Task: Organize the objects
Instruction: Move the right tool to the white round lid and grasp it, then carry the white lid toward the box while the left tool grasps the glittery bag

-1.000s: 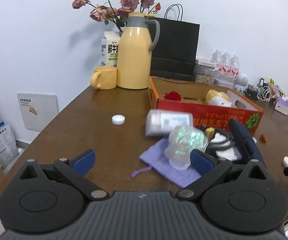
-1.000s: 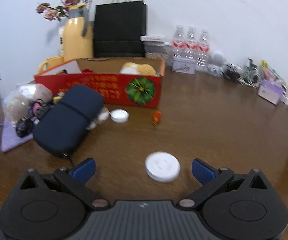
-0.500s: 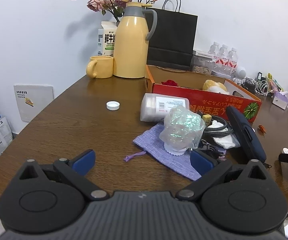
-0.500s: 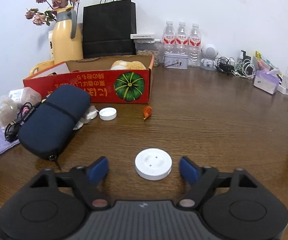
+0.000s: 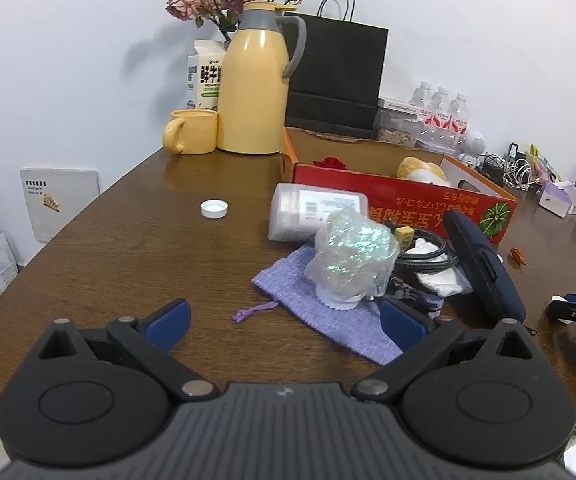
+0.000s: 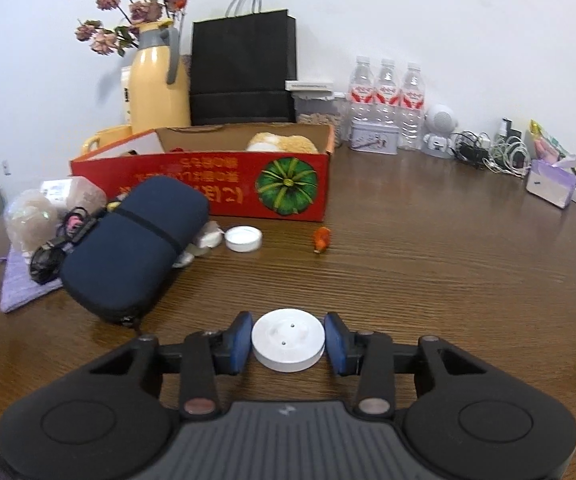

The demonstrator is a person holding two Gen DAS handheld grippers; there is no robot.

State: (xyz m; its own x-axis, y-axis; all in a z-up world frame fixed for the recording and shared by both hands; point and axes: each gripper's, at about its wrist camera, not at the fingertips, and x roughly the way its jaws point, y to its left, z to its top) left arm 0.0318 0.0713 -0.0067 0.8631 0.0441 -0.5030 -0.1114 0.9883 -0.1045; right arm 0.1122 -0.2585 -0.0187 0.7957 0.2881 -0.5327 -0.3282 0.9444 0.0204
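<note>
My right gripper (image 6: 288, 342) is shut on a white round disc (image 6: 288, 339) low over the brown table (image 6: 427, 264); both blue pads touch its sides. My left gripper (image 5: 284, 322) is open and empty above the table, just short of a purple cloth pouch (image 5: 319, 312) with a crinkled clear bag (image 5: 351, 256) on it. A navy zip case (image 6: 132, 236) lies beside a black cable (image 5: 427, 256). A red cardboard box (image 6: 224, 184) behind holds a plush toy (image 6: 284, 142).
A white jar lid (image 6: 243, 239) and a small orange thing (image 6: 321, 238) lie before the box. Another lid (image 5: 214, 209) and a clear jar (image 5: 315, 212) lie left. A yellow jug (image 5: 254, 84), mug (image 5: 192, 132), black bag (image 6: 244, 72) and bottles (image 6: 385, 96) stand behind.
My right gripper has closed in on the white disc and now grips it. My left gripper has drifted a little; it stays open.
</note>
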